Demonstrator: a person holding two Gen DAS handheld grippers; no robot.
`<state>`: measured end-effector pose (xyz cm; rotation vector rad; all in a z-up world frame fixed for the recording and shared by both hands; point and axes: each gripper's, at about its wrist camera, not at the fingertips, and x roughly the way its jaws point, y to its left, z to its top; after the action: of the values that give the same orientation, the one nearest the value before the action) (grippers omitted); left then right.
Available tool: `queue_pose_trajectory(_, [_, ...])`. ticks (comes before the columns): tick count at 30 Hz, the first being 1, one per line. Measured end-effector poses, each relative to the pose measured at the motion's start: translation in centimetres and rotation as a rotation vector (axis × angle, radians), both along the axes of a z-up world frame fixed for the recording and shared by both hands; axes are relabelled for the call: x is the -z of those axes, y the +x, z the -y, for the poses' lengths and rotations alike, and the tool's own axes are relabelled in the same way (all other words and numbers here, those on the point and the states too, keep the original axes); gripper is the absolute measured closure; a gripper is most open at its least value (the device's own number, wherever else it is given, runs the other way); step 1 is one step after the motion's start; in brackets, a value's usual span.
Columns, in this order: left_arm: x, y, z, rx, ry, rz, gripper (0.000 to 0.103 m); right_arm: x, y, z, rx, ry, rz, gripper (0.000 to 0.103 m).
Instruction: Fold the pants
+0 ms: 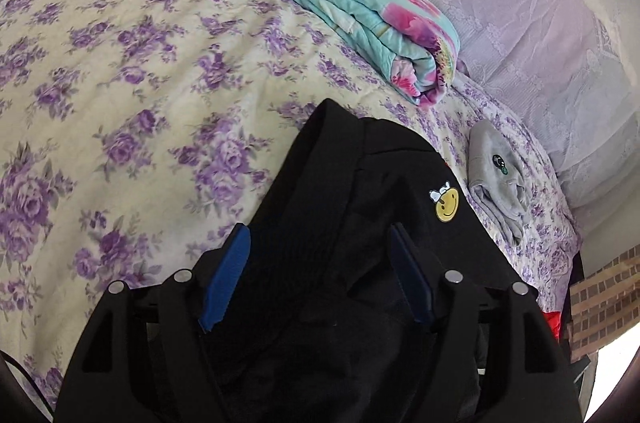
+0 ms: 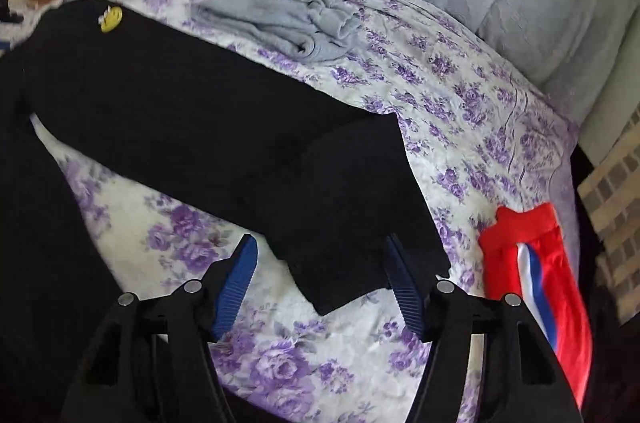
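Your left hand-held gripper (image 1: 320,275) has its jaws spread, black pants (image 1: 352,207) bunched between the blue pads (image 1: 226,279); whether they pinch the cloth cannot be told. Your right hand-held gripper (image 2: 324,279) is spread wide over the leg hem (image 2: 360,255). The pants lie across the floral bed (image 1: 120,83), smiley patch (image 1: 446,203) up, beside a grey garment (image 1: 496,179)

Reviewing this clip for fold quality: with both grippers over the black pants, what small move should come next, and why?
Probably close the right gripper on the leg hem of the black pants. Its jaws stand open with the hem corner lying between them on the bedsheet, and the left gripper is also open over the upper part, so nothing is gripped yet.
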<state>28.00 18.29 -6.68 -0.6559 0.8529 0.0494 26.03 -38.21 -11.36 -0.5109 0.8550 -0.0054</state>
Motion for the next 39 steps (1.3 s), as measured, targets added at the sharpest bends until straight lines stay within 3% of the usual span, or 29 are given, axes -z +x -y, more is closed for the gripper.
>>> queue_pose_trajectory(2, [0.7,-0.7,-0.9,-0.019,-0.028,0.008,0.031,0.8,0.6,0.6,-0.004,0.016,-0.034,0.045])
queue_pose_trajectory(4, [1.7,-1.1,-1.8,-0.038,-0.059,-0.008,0.029,0.3,0.8,1.3,-0.01,0.07,-0.056,0.059])
queue_pose_trajectory(5, [2.1,-1.2,-2.1,-0.051,-0.07,-0.021,0.029,-0.5,1.0,1.9,-0.015,0.134,-0.079,0.076])
queue_pose_trajectory(6, [2.4,-1.2,-2.4,-0.056,-0.087,-0.027,0.029,-1.8,1.3,3.0,-0.011,0.228,-0.096,0.087])
queue_pose_trajectory(10, [2.2,-0.6,-2.2,-0.053,-0.083,-0.031,0.027,-6.8,3.0,9.4,0.089,0.609,-0.066,0.088])
queue_pose_trajectory(13, [2.3,-0.1,-1.8,-0.041,-0.066,-0.043,0.026,-7.5,5.1,16.2,0.304,0.746,0.014,0.088])
queue_pose_trajectory(14, [2.3,0.0,-1.7,-0.038,-0.063,-0.047,0.026,-6.9,5.8,18.4,0.411,0.727,0.021,0.087])
queue_pose_trajectory(16, [2.1,0.3,-1.7,-0.03,-0.076,-0.054,0.026,-5.7,6.3,21.5,0.603,0.633,0.02,0.069])
queue_pose_trajectory(19, [1.2,1.1,-1.8,-0.021,-0.07,-0.058,0.026,-6.1,3.5,21.9,0.566,0.746,0.141,0.054])
queue_pose_trajectory(21, [0.4,1.8,-1.9,-0.021,-0.035,-0.059,0.026,-6.1,1.8,20.8,0.52,0.8,0.178,0.038])
queue_pose_trajectory(28, [0.7,6.9,-1.4,0.048,-0.046,-0.11,0.026,-3.7,-0.9,17.9,0.468,0.915,0.119,0.035])
queue_pose_trajectory(33, [1.8,10.2,-0.4,0.08,0.007,-0.154,0.027,-3.0,-2.2,16.3,0.466,0.961,0.094,0.035])
queue_pose_trajectory(34, [2.1,10.6,-0.3,0.083,0.018,-0.161,0.034,-2.8,-2.5,16.1,0.465,0.966,0.093,0.035])
queue_pose_trajectory(35, [2.4,10.9,-0.2,0.089,0.036,-0.168,0.05,-2.8,-2.7,15.9,0.464,0.97,0.092,0.035])
queue_pose_trajectory(38, [2.5,11.0,-0.4,0.091,0.056,-0.163,0.068,-2.4,-3.1,15.0,0.458,0.975,0.083,0.035])
queue_pose_trajectory(39, [2.3,10.9,-0.5,0.094,0.061,-0.153,0.069,-2.3,-3.2,14.7,0.456,0.975,0.078,0.035])
